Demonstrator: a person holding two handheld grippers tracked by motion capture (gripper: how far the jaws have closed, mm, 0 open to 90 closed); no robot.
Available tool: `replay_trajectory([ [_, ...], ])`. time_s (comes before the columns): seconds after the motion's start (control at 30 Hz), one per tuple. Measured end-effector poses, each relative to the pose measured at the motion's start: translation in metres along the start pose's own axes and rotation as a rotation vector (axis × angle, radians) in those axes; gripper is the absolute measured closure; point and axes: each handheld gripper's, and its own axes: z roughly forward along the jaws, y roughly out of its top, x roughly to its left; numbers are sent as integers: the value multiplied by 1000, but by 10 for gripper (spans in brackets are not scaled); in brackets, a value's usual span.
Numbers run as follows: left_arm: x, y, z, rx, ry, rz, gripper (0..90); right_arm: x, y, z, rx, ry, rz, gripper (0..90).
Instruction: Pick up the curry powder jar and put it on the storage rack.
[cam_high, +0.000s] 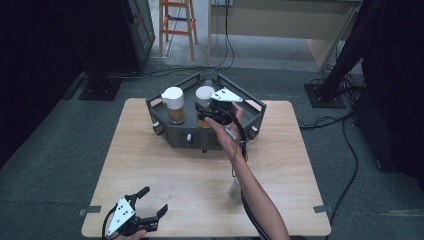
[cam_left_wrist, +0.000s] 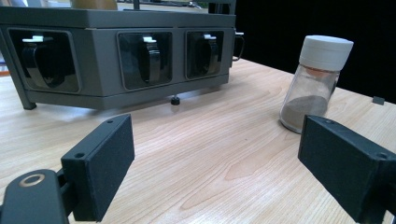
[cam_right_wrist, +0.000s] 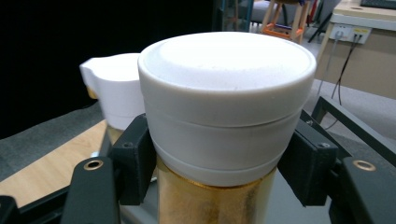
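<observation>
1. Nearest me, my left gripper rests at the near left corner of the wooden table, jaws spread wide with nothing between them. In its own view only bare wood shows between the two black pads.

2. Just beyond, a small glass spice jar with a white screw cap and brown powder in its bottom stands alone on the table, right of centre. My right forearm passes beside it. If that arm swings wide coming back, I could knock the jar over.

3. Farther out, my right gripper is reaching over the dark grey rack at the far side of the table. Its jaws are clamped on the white-lidded jar of amber contents. The pads press the lower edge of the white lid from both sides, just above the glass.

4. That grip is my main worry. I am holding the lid rather than the body, so if the lid is loose the glass could drop away or spill as I move it.

5. Just beside it on the rack stands a second jar with a white spouted lid. The two are near enough that a sideways drift could bump it.
</observation>
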Motion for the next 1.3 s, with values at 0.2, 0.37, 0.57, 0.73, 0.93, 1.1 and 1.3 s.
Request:
replay_trajectory([
  [0.2, 0, 0, 0, 0, 0, -1, 106, 1, 0, 13, 10, -35, 2, 351],
  [0.37, 0, 0, 0, -1, -1, -1, 106, 2, -1, 22, 10, -50, 4, 351],
  [0.57, 1, 0, 0, -2, -1, 0, 106, 2, -6, 31, 10, -55, 14, 351],
  [0.73, 1, 0, 0, -1, 0, -3, 106, 3, -11, 36, 13, -47, 20, 351],
  [0.93, 1, 0, -1, -3, 0, -3, 106, 5, -13, 40, 10, -39, 23, 351],
  [1.1, 0, 0, -1, -4, -1, -2, 106, 6, -16, 42, 8, -35, 31, 351],
  [1.3, 1, 0, -1, -5, -2, -2, 106, 7, -20, 45, 16, -42, 34, 350],
])
